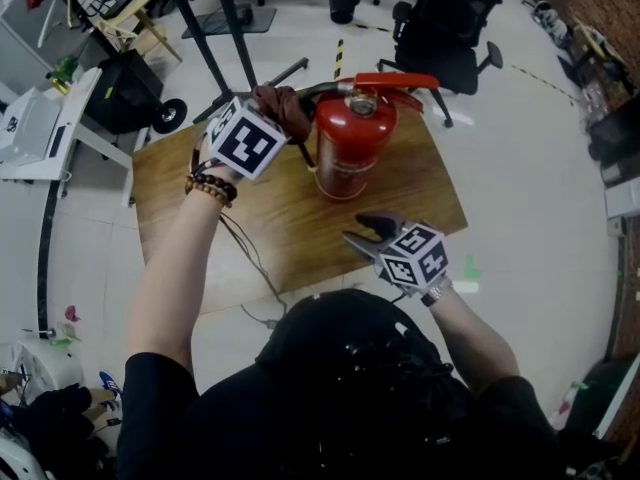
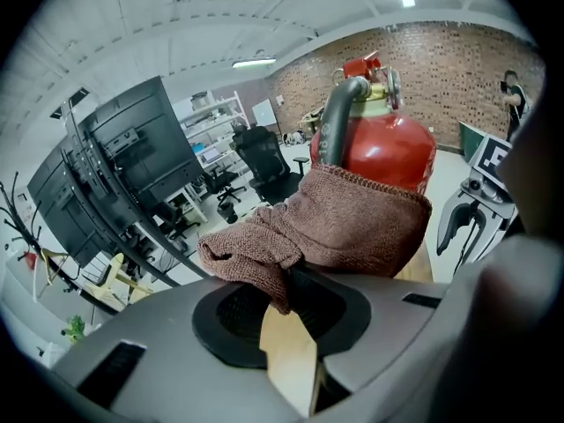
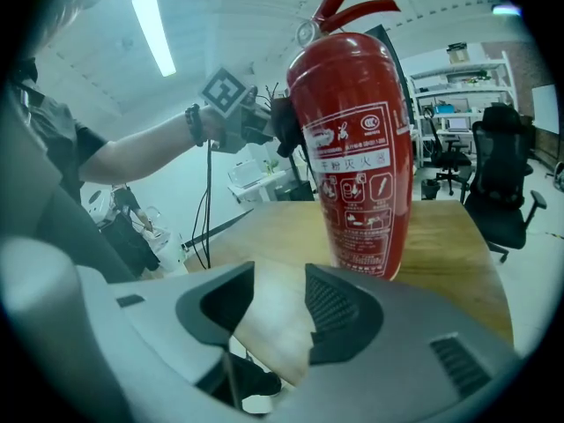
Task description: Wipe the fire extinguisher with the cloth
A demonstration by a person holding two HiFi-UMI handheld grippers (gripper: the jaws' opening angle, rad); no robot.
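Red fire extinguisher [image 1: 350, 148] upright on wooden table [image 1: 270, 223], toward far edge, black hose [image 2: 330, 126] curving down from valve on its left side. Left gripper [image 2: 286, 298] clamped on a bunched fold of brown cloth [image 1: 283, 108], held high at extinguisher's upper left; cloth draped against red shoulder, just beside hose. Right gripper [image 3: 278, 302] low over tabletop on near side of extinguisher, close to base but apart from it; jaws spread, only bare wood between them. Printed label side of cylinder facing right gripper view. Black office chair [image 1: 445, 28] on floor beyond table
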